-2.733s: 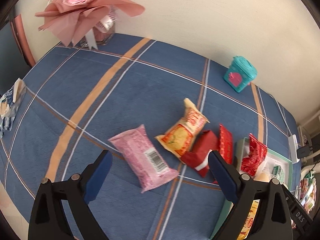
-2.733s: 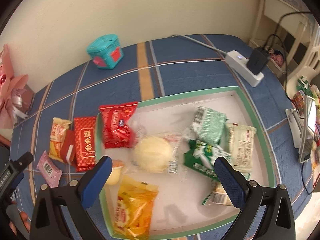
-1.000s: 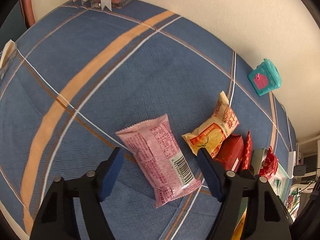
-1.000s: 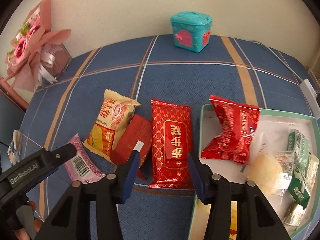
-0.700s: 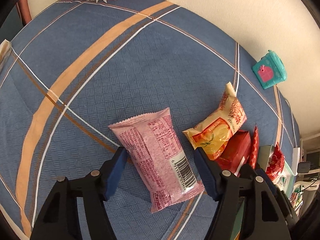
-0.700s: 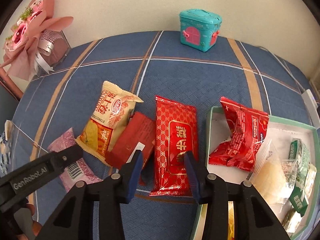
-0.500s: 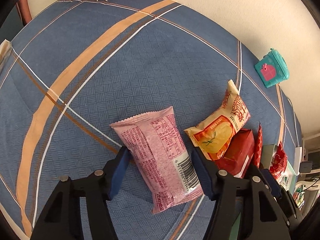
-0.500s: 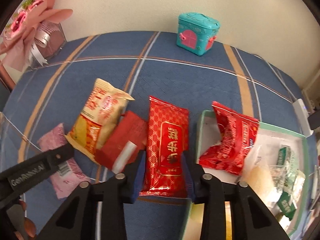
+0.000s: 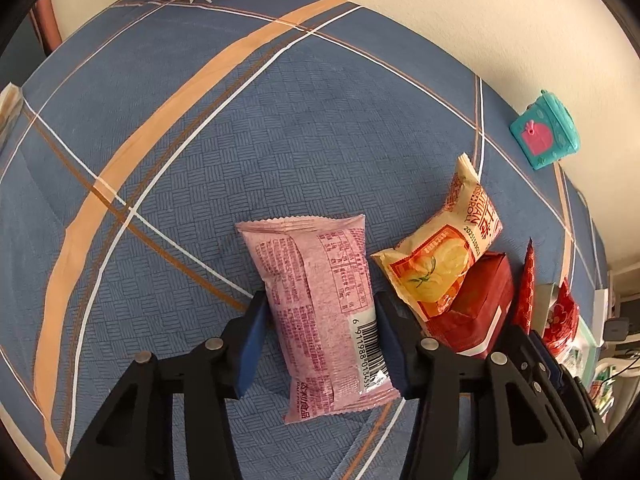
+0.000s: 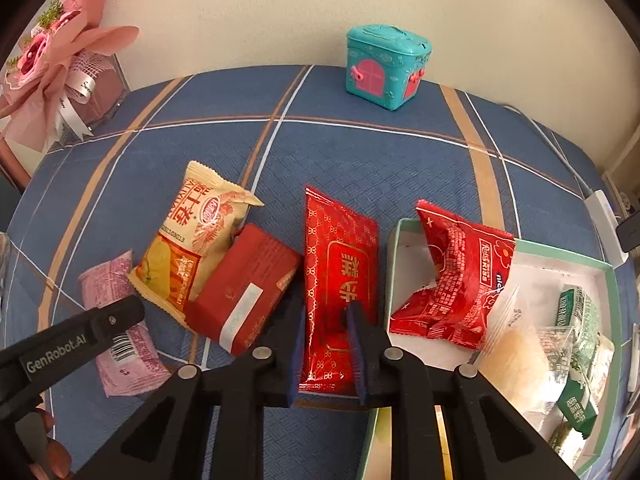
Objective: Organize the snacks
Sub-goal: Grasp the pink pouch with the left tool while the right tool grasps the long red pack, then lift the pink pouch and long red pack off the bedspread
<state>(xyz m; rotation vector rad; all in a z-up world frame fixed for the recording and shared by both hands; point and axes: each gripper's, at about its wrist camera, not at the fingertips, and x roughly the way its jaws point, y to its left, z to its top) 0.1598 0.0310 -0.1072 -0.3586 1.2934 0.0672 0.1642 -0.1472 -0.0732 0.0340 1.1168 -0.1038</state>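
A home, by the look of it. A blue plaid tablecloth [image 10: 360, 152] sits against a cream wall, with a pink paper-wrapped flower bouquet [image 10: 44, 60] and a teal house-shaped toy box [image 10: 386, 66].

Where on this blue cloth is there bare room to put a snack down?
The widest bare stretch of the blue plaid tablecloth runs between the teal toy house box and the snack row. More lies left of the pink foil packet, towards the pink bouquet. The green-rimmed white tray and the packets beside it are crowded.

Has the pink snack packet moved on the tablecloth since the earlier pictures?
Cannot tell: the pink snack packet stays beside the yellow chip bag; the camera itself moved.
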